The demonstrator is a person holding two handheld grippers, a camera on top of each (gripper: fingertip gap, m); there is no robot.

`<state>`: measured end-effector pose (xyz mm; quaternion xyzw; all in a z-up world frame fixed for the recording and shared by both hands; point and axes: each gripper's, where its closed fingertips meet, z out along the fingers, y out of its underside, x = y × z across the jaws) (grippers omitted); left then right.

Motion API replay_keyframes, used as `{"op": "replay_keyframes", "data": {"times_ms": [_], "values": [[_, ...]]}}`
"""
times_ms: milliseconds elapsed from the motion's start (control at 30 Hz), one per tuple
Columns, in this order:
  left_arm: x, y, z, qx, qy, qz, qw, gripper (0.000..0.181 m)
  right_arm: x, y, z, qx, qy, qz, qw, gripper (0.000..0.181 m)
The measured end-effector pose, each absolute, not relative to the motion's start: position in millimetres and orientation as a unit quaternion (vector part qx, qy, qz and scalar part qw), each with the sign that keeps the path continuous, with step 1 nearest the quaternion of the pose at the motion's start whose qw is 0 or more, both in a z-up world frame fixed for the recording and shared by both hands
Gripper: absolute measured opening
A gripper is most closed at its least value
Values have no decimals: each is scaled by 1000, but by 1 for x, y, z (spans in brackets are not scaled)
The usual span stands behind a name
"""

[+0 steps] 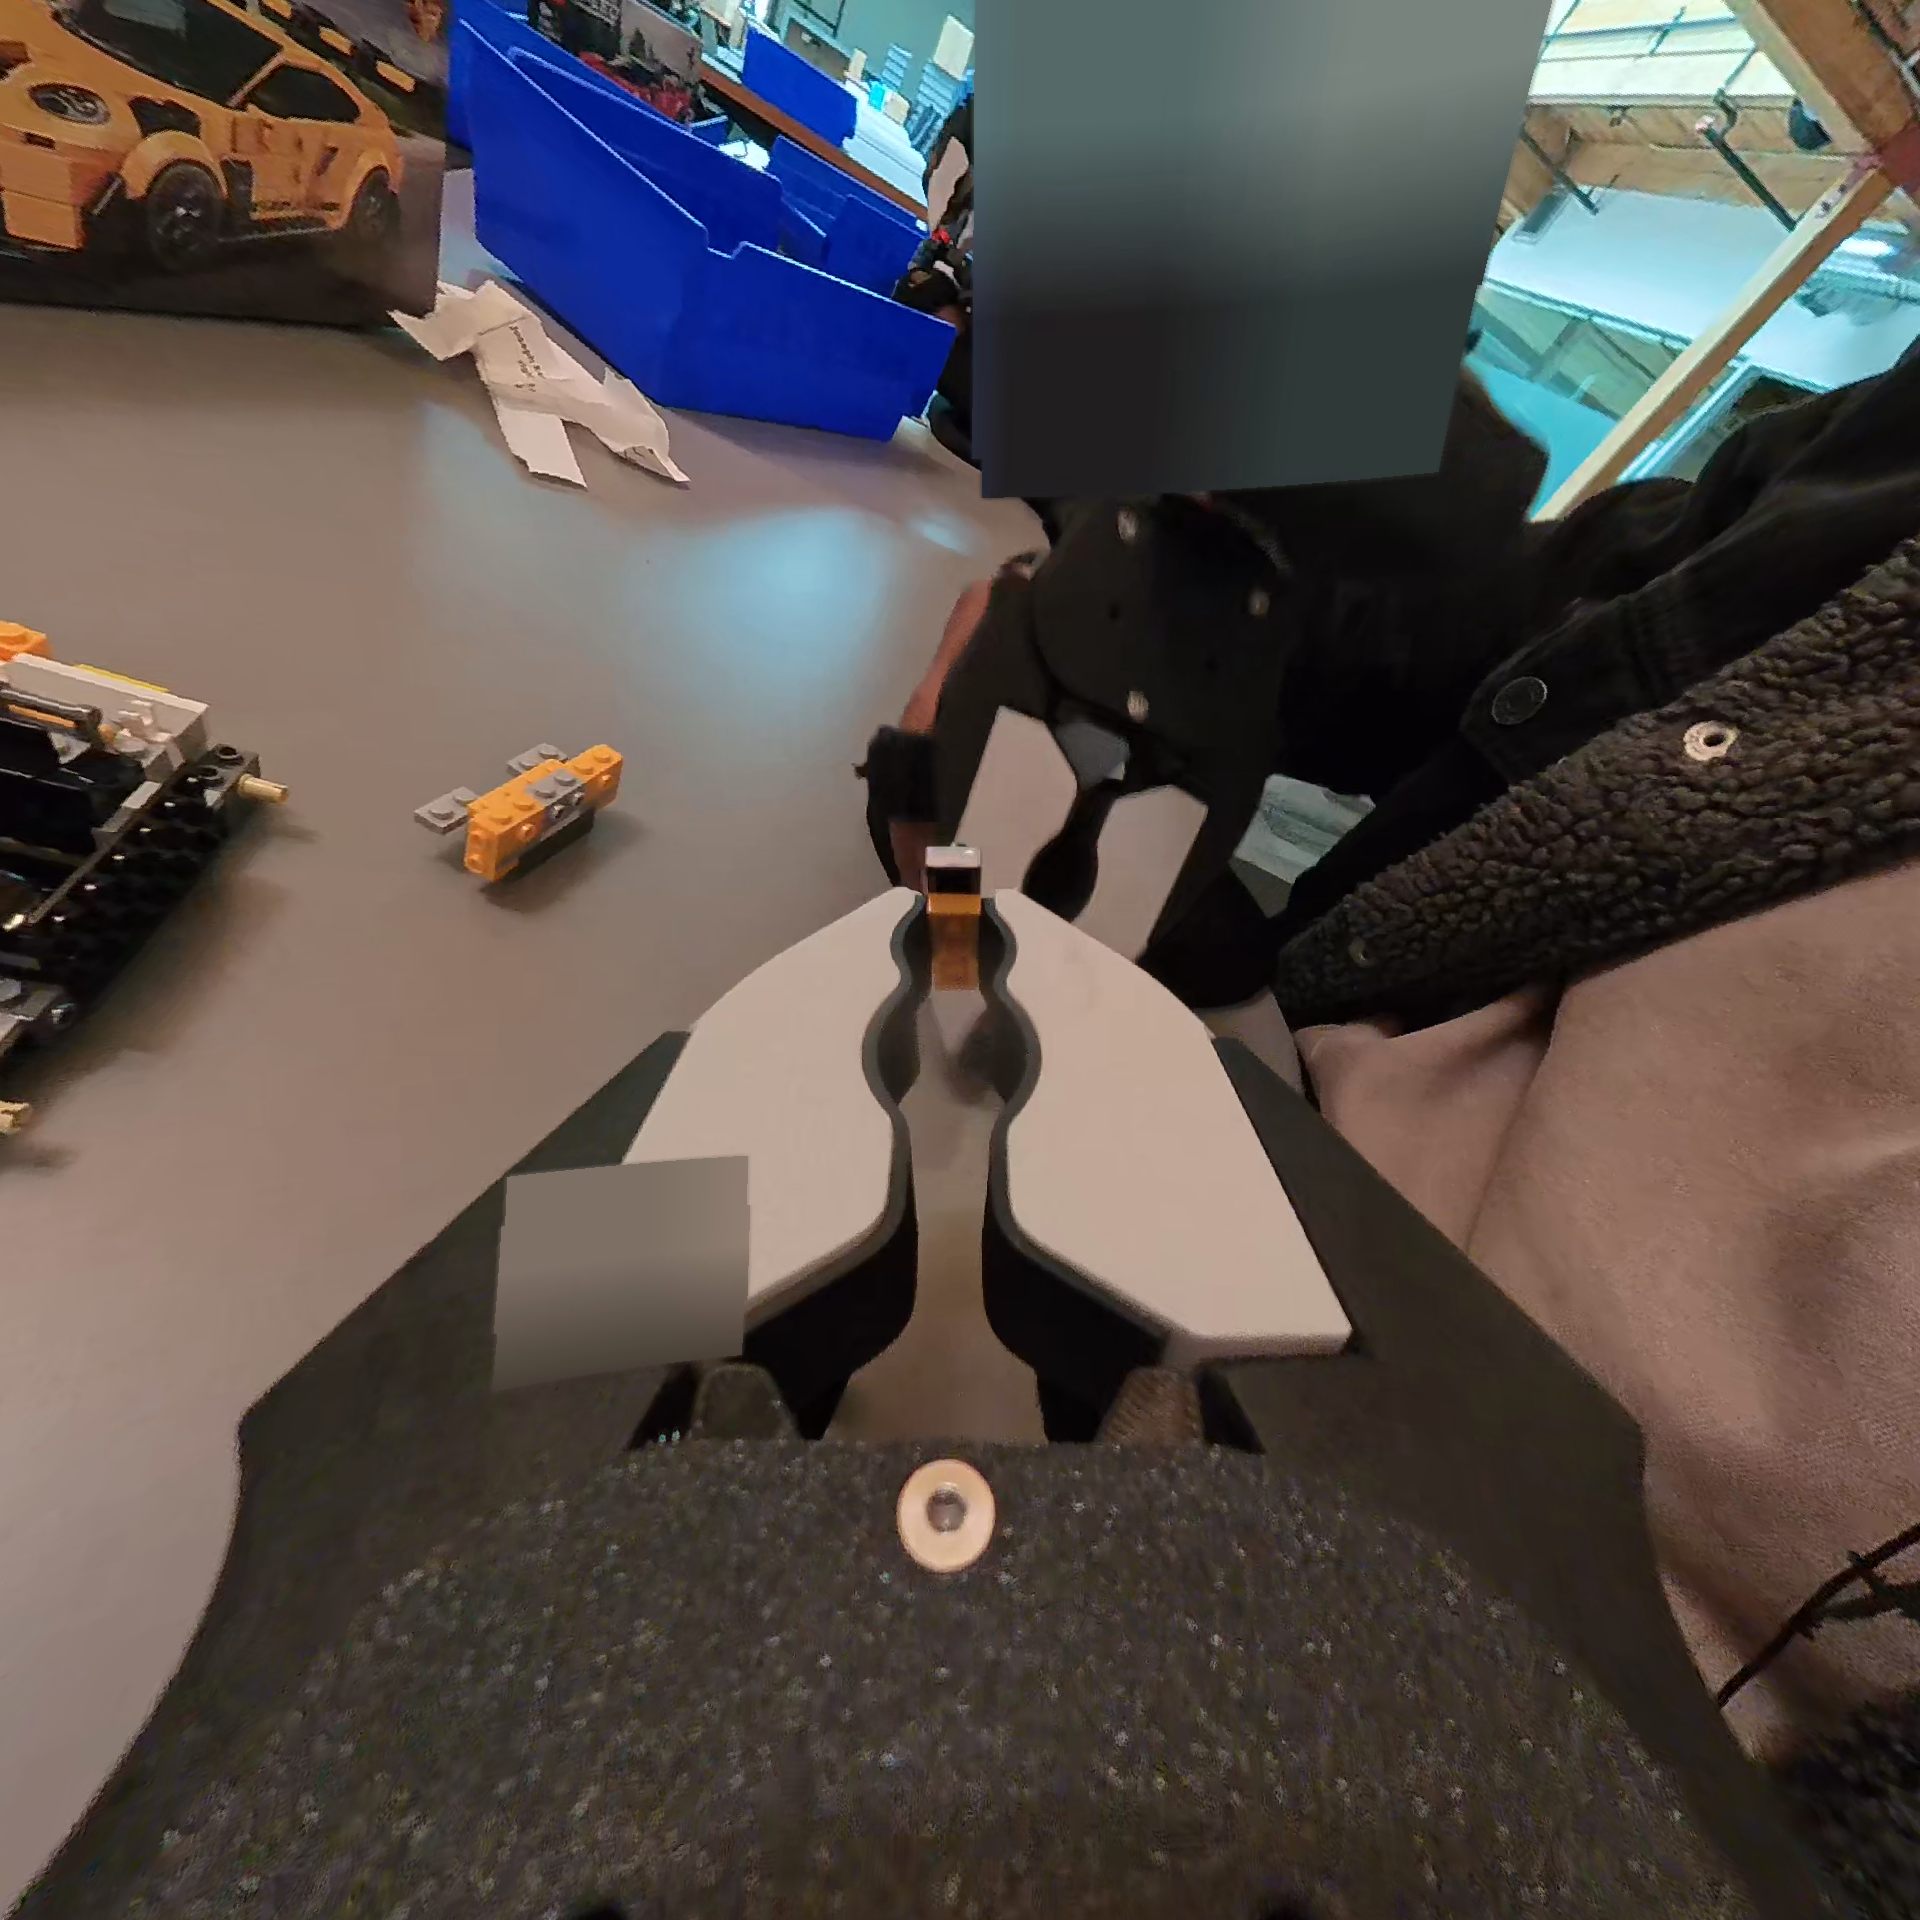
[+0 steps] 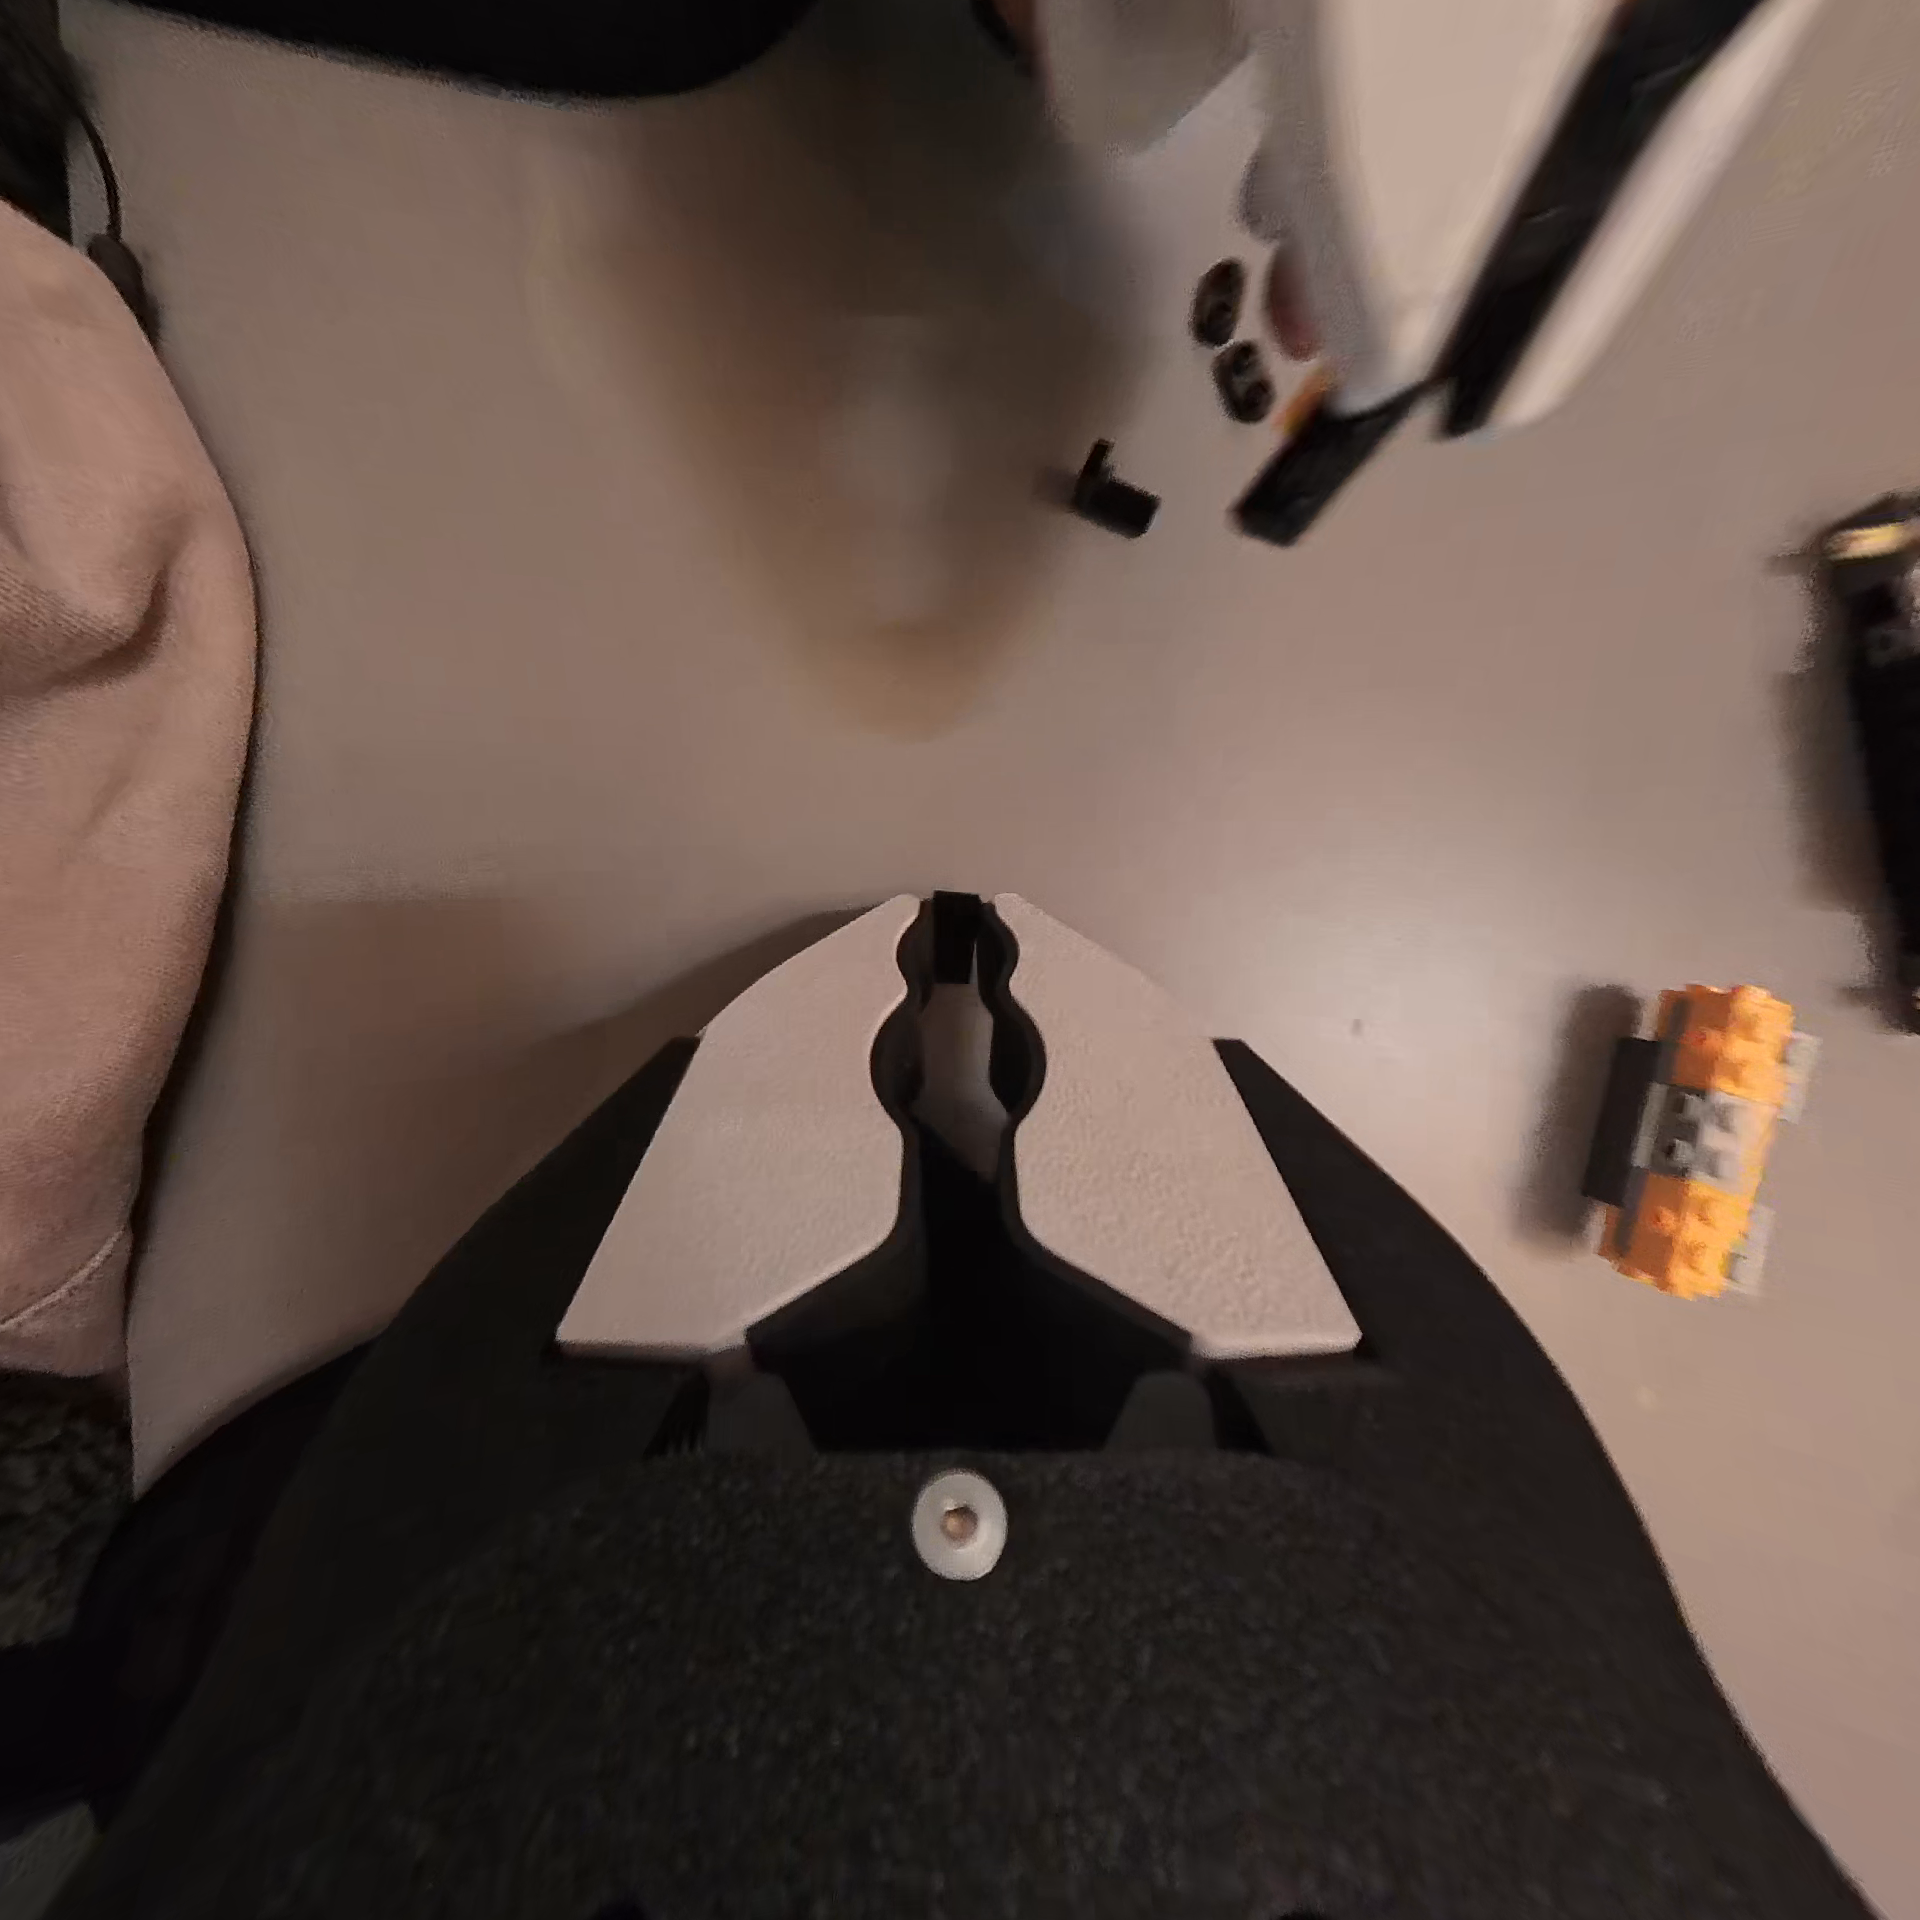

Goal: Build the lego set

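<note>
My left gripper point(image 1: 953, 904) is shut on a small orange, black and white lego piece point(image 1: 953, 914) and holds it above the grey table point(image 1: 520, 644). My right gripper point(image 2: 953, 914) is shut on a small black lego piece point(image 2: 951, 940) over the table point(image 2: 623, 727). The right gripper also shows farther off in the left wrist view point(image 1: 1049, 862). An orange and grey sub-assembly point(image 1: 540, 805) lies on the table; it also shows in the right wrist view point(image 2: 1694, 1138). The partly built black car chassis point(image 1: 94, 821) lies at the left edge.
The set's box with a yellow car picture point(image 1: 197, 145), blue bins point(image 1: 686, 260) and a torn paper bag point(image 1: 561, 384) lie at the back. Small black pieces point(image 2: 1117, 494) lie on the table in the right wrist view. A person's sleeve point(image 1: 1662, 831) is at the right. About 9 cm separates my left fingertips from my right.
</note>
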<state>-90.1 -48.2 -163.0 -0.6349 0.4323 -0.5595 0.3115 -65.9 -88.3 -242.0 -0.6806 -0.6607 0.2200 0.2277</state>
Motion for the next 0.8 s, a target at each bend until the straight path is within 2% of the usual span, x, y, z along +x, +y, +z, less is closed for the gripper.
{"op": "replay_keyframes", "data": {"times_ms": [200, 433, 800], "values": [[-84, -61, -158, -624, 446, -570, 295, 8, -73, -78, -179, -671, -625, 301, 261, 7], [-81, -69, -160, -623, 458, -570, 279, 8, -83, -80, -185, -679, -598, 369, 213, 7], [-80, -72, -162, -625, 450, -585, 254, 8, -91, -82, -184, -675, -587, 403, 194, 7]]}}
